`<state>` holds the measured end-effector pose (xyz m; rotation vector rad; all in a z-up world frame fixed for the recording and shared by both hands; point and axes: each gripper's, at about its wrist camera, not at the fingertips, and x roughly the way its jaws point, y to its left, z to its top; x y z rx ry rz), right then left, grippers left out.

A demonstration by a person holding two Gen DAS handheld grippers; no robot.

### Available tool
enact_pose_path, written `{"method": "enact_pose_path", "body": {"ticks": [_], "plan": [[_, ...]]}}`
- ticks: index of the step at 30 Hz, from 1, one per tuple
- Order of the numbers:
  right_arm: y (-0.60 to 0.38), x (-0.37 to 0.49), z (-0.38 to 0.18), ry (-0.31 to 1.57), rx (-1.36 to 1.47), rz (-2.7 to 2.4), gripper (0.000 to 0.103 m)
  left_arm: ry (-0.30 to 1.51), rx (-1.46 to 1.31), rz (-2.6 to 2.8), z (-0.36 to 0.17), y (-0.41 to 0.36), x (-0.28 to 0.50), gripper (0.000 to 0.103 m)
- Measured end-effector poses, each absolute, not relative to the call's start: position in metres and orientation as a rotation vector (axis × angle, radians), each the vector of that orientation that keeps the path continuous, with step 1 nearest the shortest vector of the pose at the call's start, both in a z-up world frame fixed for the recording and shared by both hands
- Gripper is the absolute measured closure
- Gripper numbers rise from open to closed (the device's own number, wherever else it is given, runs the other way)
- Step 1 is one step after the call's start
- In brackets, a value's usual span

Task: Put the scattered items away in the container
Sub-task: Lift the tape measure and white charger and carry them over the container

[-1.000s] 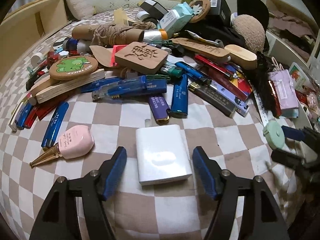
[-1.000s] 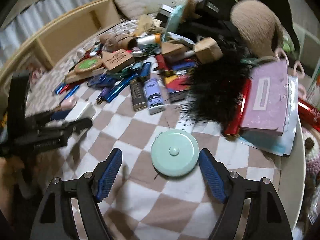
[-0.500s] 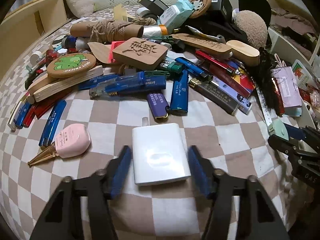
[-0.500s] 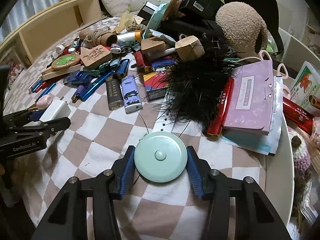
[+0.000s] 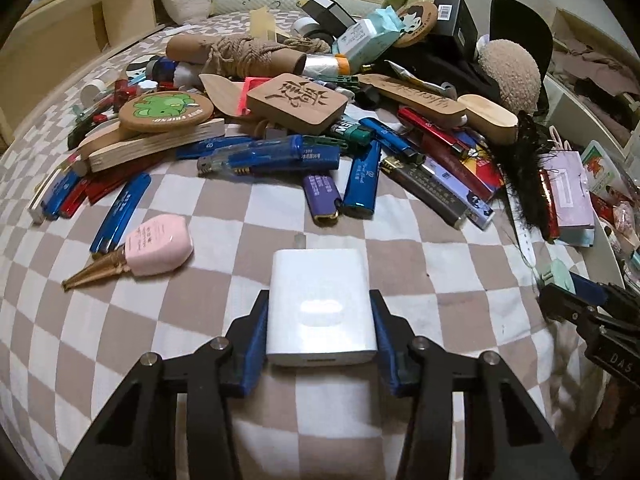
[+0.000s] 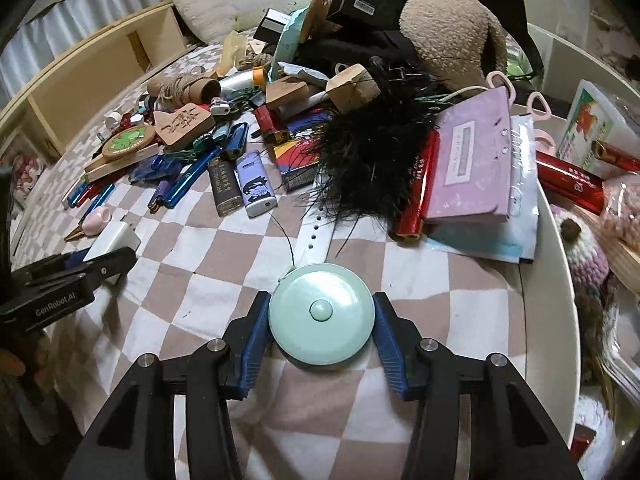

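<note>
My left gripper (image 5: pixel 320 320) is shut on a white charger block (image 5: pixel 321 304) that lies on the checkered cloth (image 5: pixel 224 248); both blue pads press its sides. In the right wrist view my right gripper (image 6: pixel 322 320) is shut on a round mint-green tape measure (image 6: pixel 321 314), its pads tight against the rim. The left gripper (image 6: pixel 100 264) with the white charger block (image 6: pixel 114 240) shows at the left of that view. The right gripper's fingers (image 5: pixel 576 304) with the mint tape measure (image 5: pixel 558 272) show at the right edge of the left wrist view.
A heap of lighters (image 5: pixel 362 182), wooden pieces (image 5: pixel 296 102), a pink case (image 5: pixel 158 246) and a black feather tuft (image 6: pixel 368 164) fills the cloth behind both grippers. A white container (image 6: pixel 554 264) with yarn dolls and red packets stands at the right.
Both grippers closed: the left pads came in onto the white charger block, the right pads onto the mint tape measure. Neither hand shifted much.
</note>
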<state>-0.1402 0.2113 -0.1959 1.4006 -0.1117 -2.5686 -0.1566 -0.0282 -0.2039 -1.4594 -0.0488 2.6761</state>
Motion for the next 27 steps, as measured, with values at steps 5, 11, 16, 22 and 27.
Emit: {"method": "enact_pose_path", "body": {"ticks": [5, 11, 16, 22, 27], "plan": [[0.214, -0.132, -0.191, -0.152, 1.392, -2.569, 0.052, -0.092, -1.442, 2.667, -0.2, -0.026, -0.144, 0.057], [0.214, -0.117, -0.186, -0.215, 1.374, -2.559, 0.052, -0.121, -1.432, 2.655, -0.197, -0.023, -0.131, 0.058], [0.216, -0.109, -0.184, -0.288, 1.374, -2.555, 0.052, -0.133, -1.419, 2.638, -0.194, -0.018, -0.119, 0.058], [0.222, -0.1, -0.173, -0.335, 1.353, -2.57, 0.052, -0.106, -1.37, 2.622, -0.183, -0.002, -0.103, 0.058], [0.244, -0.096, -0.145, -0.345, 1.258, -2.653, 0.052, -0.093, -1.268, 2.612, -0.158, 0.018, -0.098, 0.057]]}}
